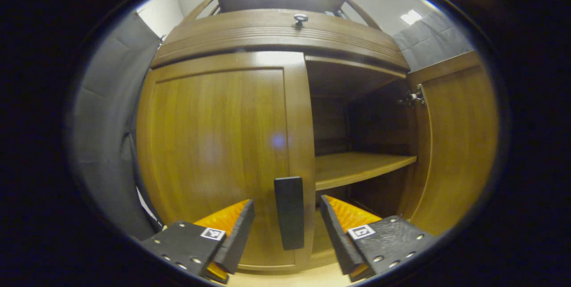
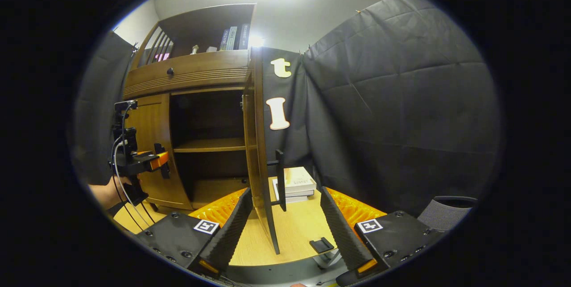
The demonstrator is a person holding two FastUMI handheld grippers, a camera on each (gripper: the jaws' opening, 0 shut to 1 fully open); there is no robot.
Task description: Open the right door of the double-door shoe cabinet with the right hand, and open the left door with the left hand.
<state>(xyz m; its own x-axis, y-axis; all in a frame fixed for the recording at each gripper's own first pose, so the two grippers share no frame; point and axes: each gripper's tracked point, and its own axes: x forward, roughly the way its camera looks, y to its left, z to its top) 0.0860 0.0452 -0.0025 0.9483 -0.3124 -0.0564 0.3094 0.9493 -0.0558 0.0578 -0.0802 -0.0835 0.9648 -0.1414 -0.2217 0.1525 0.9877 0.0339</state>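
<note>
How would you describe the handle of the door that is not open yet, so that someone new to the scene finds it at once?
Start at the wooden shoe cabinet, whose right door stands open beside a bare shelf. The left door is closed. Its handle is a black upright bar near the door's inner edge, low down, between the open fingers of the left hand-held gripper; nothing else on that door is black.
</note>
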